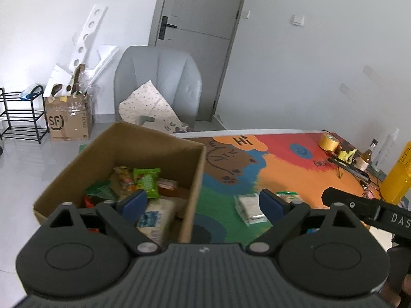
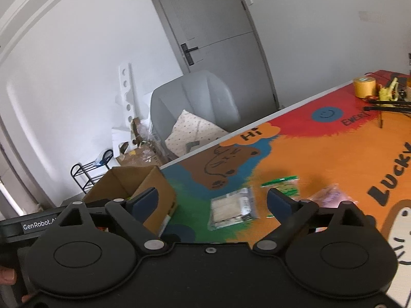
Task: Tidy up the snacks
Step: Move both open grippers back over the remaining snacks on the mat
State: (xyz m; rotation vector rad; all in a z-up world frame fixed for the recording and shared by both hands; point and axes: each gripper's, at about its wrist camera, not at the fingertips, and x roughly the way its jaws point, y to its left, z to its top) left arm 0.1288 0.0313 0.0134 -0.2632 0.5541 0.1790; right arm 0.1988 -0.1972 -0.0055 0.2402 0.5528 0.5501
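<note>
Cardboard box (image 1: 128, 154): open-topped, brown, standing at the near-left edge of the bench (image 1: 295, 169), which is covered by a bright cartoon-printed mat. All places below are given relative to this box.

Inside the box: a green snack packet (image 1: 147, 182) toward the far side, a darker green wrapper (image 1: 99, 192) to its left, an orange-red packet (image 1: 168, 187) against the right wall, and a pale packet with blue print (image 1: 156, 218) at the near side.

Just right of the box, on the mat: a clear packet of pale wafers (image 2: 232, 209), lying flat. Further right: a green-topped packet (image 2: 282, 186). Beyond that: a pinkish packet (image 2: 327, 195), blurred.

Well right of the box, at the far end of the bench: a roll of yellow tape (image 1: 327, 141), a small glass bottle (image 1: 368, 152), a white pump bottle (image 1: 388, 148), a yellow carton (image 1: 398, 174).

Behind the box, off the bench: a grey armchair (image 1: 159, 82) with a dotted cushion (image 1: 149, 102).

Left tongs (image 1: 203, 204): spread wide, nothing between them, hanging over the box's right wall.

Right tongs (image 2: 213, 201): spread wide, nothing pinched, hanging right of the box above the wafer packet.
</note>
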